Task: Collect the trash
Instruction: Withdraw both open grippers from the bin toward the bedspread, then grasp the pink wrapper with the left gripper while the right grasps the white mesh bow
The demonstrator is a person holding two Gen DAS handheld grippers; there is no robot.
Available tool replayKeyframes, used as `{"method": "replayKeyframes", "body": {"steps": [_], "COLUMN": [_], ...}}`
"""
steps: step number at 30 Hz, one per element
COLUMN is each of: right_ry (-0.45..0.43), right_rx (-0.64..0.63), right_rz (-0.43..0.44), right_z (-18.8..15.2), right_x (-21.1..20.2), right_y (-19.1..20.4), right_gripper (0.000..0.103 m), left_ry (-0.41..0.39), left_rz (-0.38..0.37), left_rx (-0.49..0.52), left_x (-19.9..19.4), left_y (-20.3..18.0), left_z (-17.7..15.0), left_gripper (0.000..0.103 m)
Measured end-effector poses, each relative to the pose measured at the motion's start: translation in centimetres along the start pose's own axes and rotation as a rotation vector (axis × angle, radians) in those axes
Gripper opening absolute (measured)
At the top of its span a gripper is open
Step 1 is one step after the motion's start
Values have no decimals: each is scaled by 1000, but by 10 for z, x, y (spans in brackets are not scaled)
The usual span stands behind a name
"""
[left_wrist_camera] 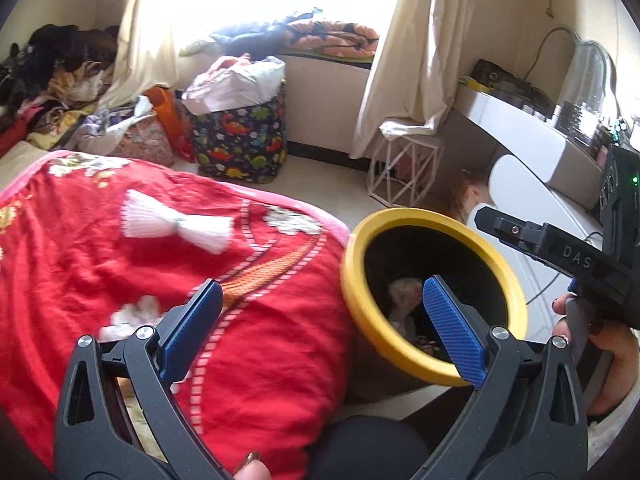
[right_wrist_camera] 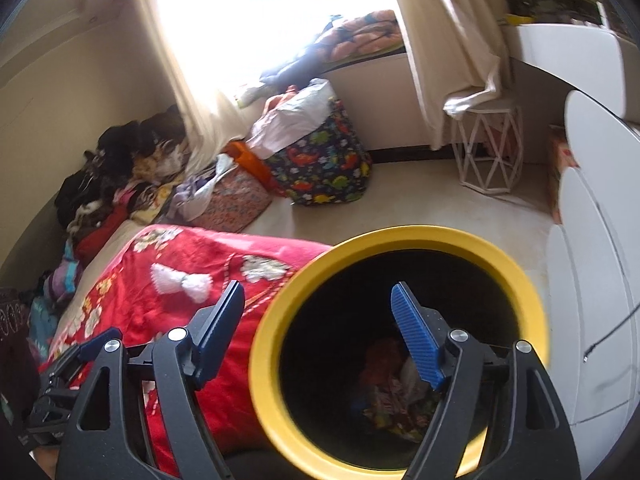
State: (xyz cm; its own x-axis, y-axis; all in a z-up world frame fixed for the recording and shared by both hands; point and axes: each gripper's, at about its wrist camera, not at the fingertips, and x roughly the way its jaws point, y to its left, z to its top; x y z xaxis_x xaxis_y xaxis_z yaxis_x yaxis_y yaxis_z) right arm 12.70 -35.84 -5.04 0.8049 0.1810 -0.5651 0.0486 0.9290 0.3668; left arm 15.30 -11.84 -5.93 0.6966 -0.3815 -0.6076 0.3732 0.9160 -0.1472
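Observation:
A black bin with a yellow rim (left_wrist_camera: pixel 400 216) stands beside the bed, tilted towards the cameras. Crumpled paper (left_wrist_camera: pixel 404 292) and coloured wrappers (right_wrist_camera: pixel 384 364) lie at its bottom. My left gripper (left_wrist_camera: pixel 320 286) is open and holds nothing; its right finger hangs over the bin's mouth and its left finger over the red blanket (left_wrist_camera: pixel 120 280). My right gripper (right_wrist_camera: pixel 318 289) is also open and holds nothing, straddling the left side of the yellow rim (right_wrist_camera: pixel 400 236). A white bow-shaped tassel (left_wrist_camera: pixel 176 226) lies on the blanket.
A dinosaur-print bag (left_wrist_camera: pixel 240 140) stuffed with plastic sits by the window wall, with clothes piled to its left (left_wrist_camera: pixel 60 80). A white wire stool (left_wrist_camera: pixel 404 168) and a white desk (left_wrist_camera: pixel 532 140) stand on the right. Bare floor (right_wrist_camera: pixel 440 208) lies beyond the bin.

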Motion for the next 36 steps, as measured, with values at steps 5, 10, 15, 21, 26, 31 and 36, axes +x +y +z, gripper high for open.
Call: {"method": "replayKeyframes", "body": {"steps": [5,10,15,21,26,31,36], "right_ry": [39,86,137,175,208,268,306], "right_rx": [-41,-89,-160,-278,-356,-406,-514], "right_rz": [51,98,122,122,117,93,57], "right_z": [2,4,3,2,6,7,1], "right_x": [19,46,77,111,145,185,217], "right_y": [27,56,90,130,153,171,196], "right_gripper": [74,74,74,74,74,74,74], "left_ry": [-6,16,43,104,169,199,204], "left_rz": [56,102,132,118,90,84,86], "left_rx": [-28,-57,-86,-103,-129,-141,-138], "left_x": [-14,-19,-22,-16,-3,8,13], "left_y": [33,67,96,119,131,136,137], "left_z": [-6,-18,-32,-47,-57,-69,-72], "left_gripper": [92,92,92,86,76,63,46]}}
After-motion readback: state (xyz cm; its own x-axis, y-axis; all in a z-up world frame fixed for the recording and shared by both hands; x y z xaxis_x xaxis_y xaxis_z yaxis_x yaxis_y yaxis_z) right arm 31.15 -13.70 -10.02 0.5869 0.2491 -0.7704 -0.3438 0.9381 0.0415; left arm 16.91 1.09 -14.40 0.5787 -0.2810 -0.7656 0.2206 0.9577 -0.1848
